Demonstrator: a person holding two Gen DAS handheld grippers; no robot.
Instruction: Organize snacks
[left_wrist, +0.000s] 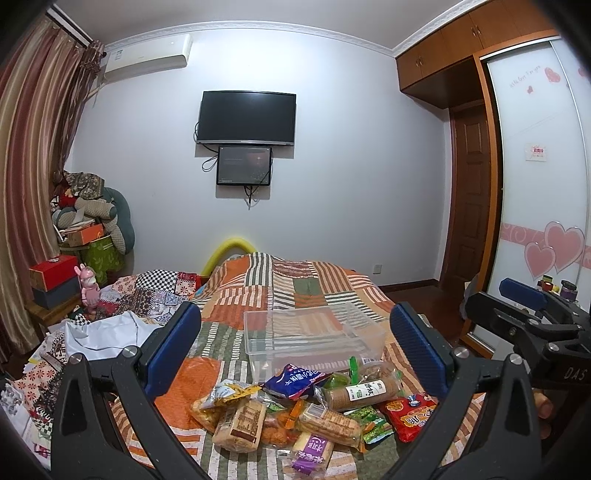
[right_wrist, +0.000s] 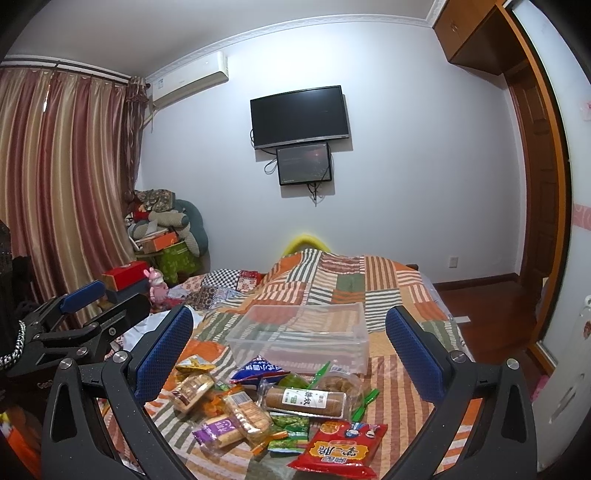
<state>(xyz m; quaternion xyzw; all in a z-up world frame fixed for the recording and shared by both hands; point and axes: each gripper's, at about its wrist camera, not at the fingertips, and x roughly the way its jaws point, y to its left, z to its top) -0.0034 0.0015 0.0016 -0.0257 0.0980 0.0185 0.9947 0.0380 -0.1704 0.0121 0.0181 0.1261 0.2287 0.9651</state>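
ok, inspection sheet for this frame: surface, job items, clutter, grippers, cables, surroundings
Surface: patchwork bedspread, orange and green stripes.
Job's things: clear plastic bin, empty, upright, behind the snack pile; red snack bag nearest the right side; round biscuit sleeve on top.
Clutter: papers and fabric on the bed's left; boxes and cushions in the corner.
Grippers: left gripper and right gripper both have jaws open, holding nothing.
Cables: loose wires under the wall TV.
Surroundings: curtains, air conditioner, wardrobe.

left tongs (left_wrist: 295, 345): spread wide, empty | snack pile (left_wrist: 295, 410) on bed | clear bin (left_wrist: 314, 339) just behind
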